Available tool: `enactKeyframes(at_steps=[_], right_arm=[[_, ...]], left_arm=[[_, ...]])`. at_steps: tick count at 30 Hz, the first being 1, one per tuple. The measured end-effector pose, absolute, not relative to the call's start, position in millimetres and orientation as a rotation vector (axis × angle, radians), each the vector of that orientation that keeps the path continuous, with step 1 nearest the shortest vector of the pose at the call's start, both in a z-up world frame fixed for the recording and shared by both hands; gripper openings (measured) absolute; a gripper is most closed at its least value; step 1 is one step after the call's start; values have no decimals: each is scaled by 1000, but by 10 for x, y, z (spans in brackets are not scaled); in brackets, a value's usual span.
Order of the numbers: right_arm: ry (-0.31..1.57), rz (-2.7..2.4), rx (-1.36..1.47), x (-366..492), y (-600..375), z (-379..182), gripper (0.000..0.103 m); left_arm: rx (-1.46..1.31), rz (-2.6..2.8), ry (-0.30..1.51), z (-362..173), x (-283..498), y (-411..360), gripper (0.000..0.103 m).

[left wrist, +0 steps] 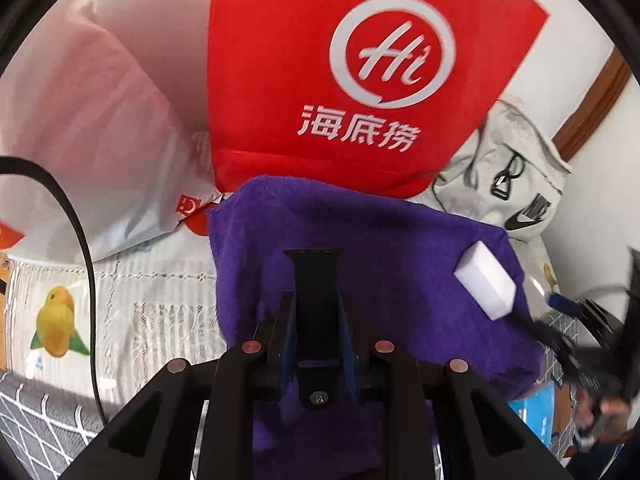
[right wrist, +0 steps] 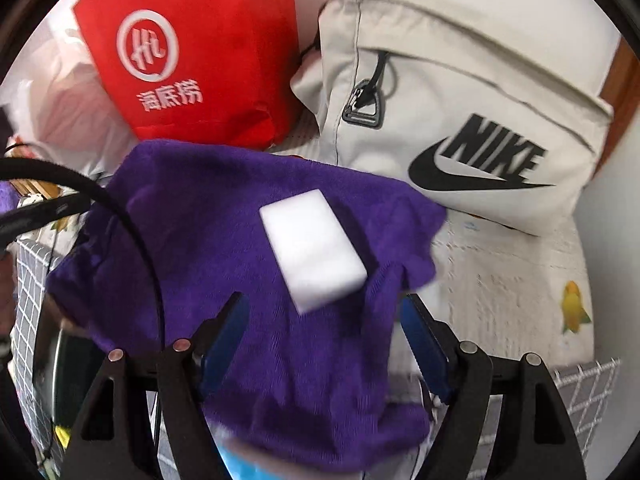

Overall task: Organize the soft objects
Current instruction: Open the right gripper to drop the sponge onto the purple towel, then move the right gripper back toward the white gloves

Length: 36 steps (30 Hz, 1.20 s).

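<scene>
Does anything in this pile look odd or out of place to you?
Yes: a white foam block lies tilted on top of the rumpled purple towel, rather than with anything similar. The towel is bunched, not folded, in front of the red bag and the grey Nike backpack.

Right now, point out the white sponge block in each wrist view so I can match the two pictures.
Left wrist view: the white sponge block lies right of centre, on the purple towel near its right edge.
Right wrist view: the block lies near the centre, on the towel, just ahead of the open right gripper.
Shared landmark: the red bag behind the towel.
</scene>
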State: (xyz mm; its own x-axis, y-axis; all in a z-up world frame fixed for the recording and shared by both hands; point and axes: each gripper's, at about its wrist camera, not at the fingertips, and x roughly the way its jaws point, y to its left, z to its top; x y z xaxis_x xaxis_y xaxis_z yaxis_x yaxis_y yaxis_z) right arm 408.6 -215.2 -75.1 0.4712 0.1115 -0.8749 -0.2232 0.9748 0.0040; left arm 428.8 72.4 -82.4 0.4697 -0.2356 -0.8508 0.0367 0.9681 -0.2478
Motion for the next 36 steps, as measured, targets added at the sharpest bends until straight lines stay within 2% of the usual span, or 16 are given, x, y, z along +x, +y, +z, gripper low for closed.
enactKeyframes(at_steps=[8, 16, 20, 23, 36], right_arm=[[979, 247, -36, 3489, -2260, -449, 77], [958, 267, 57, 3086, -2317, -463, 77], [974, 271, 68, 2923, -2344, -501, 77], [974, 271, 60, 2803, -2342, -505, 77], [929, 277, 44, 2163, -2209, -288, 77]], left_arm=[[-172, -127, 1136, -1094, 4615, 677, 20], [-151, -107, 1198, -1289, 4776, 621, 20], [-169, -129, 1230, -1268, 4783, 635, 21], [-172, -105, 1244, -1244, 4788, 694, 29], [-194, -96, 1220, -752, 4131, 841, 29]])
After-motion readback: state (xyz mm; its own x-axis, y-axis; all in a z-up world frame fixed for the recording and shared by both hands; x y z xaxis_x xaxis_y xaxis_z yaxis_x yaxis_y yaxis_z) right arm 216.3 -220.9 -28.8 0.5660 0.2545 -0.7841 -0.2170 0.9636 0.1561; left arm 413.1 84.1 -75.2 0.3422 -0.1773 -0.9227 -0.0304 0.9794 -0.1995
